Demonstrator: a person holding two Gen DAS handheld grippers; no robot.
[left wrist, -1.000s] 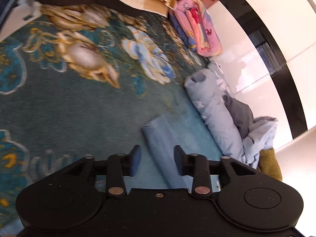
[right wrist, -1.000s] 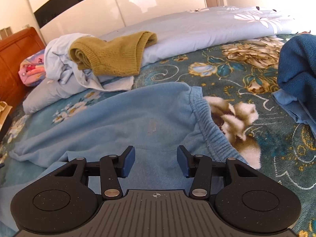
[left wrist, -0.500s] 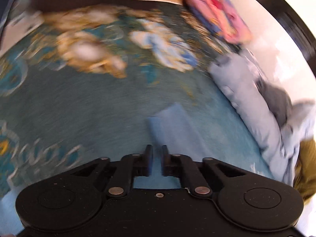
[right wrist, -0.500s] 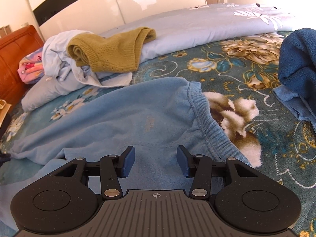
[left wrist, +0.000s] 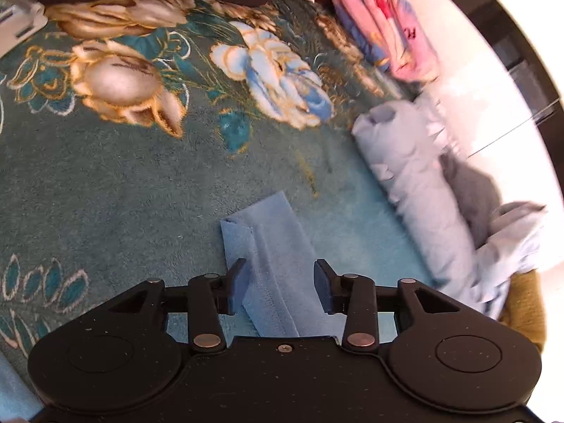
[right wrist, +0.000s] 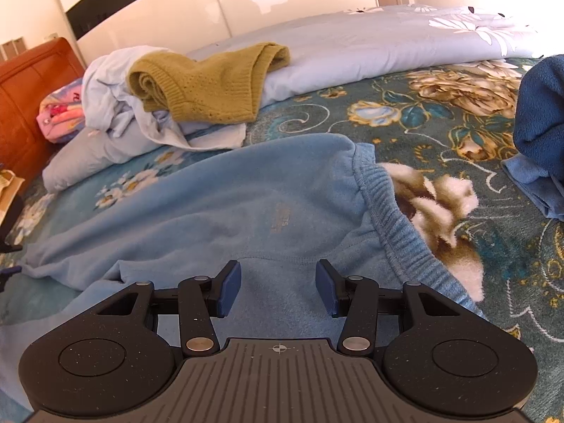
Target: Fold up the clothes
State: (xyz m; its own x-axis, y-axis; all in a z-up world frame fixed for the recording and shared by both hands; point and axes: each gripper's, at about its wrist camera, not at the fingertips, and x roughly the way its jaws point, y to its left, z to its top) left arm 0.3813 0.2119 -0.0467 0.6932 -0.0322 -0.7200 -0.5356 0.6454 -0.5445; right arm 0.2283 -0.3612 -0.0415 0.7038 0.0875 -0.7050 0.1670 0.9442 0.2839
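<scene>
1. The left tool (left wrist: 280, 283) has just reopened, its jaws partly apart around the light blue trouser leg (left wrist: 271, 246) at lower centre, gripping nothing
2. The right tool (right wrist: 278, 287), half open and empty, hovers over the trousers' seat (right wrist: 225, 211); the fold is not started

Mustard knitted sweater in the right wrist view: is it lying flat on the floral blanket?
No. The mustard knitted sweater lies rumpled on top of a heap of pale blue clothes, not flat on the floral blanket.

Right gripper (right wrist: 278, 287) hangs with jaws apart over light blue sweatpants (right wrist: 229, 211) spread on the floral blanket (right wrist: 440, 134). Mustard sweater (right wrist: 208, 84) far left on pale bedding; dark blue towel (right wrist: 539, 112) right.
</scene>
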